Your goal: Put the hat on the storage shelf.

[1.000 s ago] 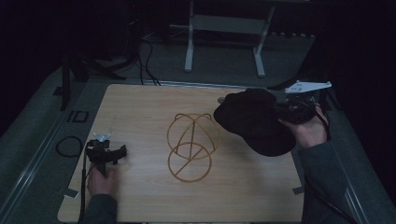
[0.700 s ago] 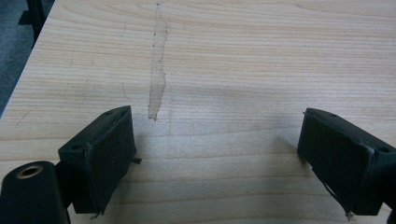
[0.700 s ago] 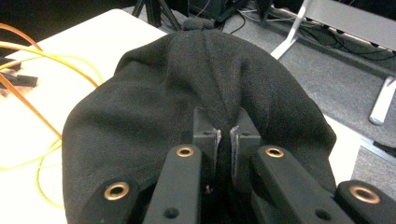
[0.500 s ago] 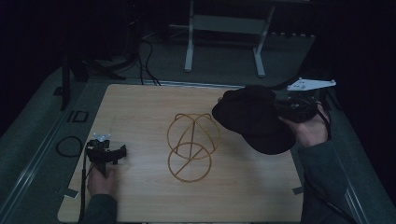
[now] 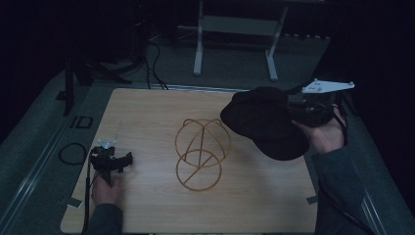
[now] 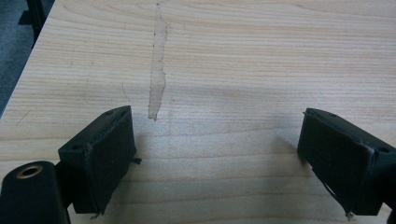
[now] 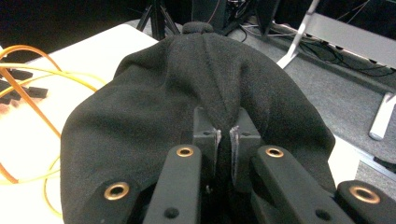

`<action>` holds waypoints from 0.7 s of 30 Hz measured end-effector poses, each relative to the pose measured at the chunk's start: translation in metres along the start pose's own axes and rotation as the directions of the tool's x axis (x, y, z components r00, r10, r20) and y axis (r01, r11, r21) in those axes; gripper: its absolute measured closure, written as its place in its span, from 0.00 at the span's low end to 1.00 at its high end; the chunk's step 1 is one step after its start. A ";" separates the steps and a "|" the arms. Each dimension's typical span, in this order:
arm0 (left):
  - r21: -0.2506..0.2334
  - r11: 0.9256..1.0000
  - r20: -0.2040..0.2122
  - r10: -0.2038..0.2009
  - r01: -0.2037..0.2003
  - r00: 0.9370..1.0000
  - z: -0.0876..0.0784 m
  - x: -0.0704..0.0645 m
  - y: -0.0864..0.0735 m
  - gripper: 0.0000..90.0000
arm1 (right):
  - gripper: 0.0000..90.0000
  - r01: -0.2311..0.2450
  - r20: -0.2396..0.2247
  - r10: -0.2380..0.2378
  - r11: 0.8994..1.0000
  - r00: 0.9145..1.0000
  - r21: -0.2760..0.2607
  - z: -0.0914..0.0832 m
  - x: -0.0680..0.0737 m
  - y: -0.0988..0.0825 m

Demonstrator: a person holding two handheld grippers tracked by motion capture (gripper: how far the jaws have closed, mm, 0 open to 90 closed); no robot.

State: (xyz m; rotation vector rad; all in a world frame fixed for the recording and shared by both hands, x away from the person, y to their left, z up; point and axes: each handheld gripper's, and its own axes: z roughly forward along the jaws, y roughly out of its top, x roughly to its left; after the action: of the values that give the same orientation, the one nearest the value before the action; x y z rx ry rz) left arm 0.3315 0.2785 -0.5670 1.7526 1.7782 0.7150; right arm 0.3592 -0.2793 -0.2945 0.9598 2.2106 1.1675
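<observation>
- High view: the right gripper (image 5: 293, 113) holds a black cap (image 5: 266, 122) in the air above the right side of the wooden table (image 5: 147, 205), just right of a wire hat stand (image 5: 200, 154) of orange hoops that stands mid-table. The left gripper (image 5: 117, 161) rests low on the table near its left edge, well apart from the stand. Judged from here, the cap could catch one hoop and tip or push the light stand, since nothing steadies it.
- Left gripper view: the jaws stand spread wide over bare wood with nothing between them; a pale scuff mark (image 6: 158, 74) runs up the table ahead.
- Right gripper view: the jaws are pressed together on a fold of the cap's cloth (image 7: 201, 93), with the hoops (image 7: 28, 70) to the left beyond it. The pinch takes little cloth, so the cap might slip free or hang lopsided and land askew on the stand.
</observation>
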 end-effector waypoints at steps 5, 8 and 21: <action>0.000 1.000 0.000 0.000 0.000 1.000 0.000 0.000 0.000 0.12 | 0.93 0.002 -0.003 -0.002 1.000 1.000 -0.008 0.000 0.001 0.002; 0.000 1.000 0.000 0.000 0.000 1.000 0.000 0.000 0.000 0.12 | 0.93 0.004 -0.005 -0.004 1.000 1.000 -0.015 0.000 0.002 0.003; 0.000 1.000 0.000 0.000 0.000 1.000 0.000 0.000 0.000 0.12 | 0.93 0.005 -0.024 -0.005 0.999 1.000 -0.035 0.000 0.008 0.014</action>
State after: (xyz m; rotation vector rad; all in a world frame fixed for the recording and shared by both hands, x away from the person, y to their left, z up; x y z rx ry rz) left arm 0.3315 0.2785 -0.5670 1.7523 1.7782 0.7148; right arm 0.3595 -0.2679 -0.2836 0.9304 2.2024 1.2173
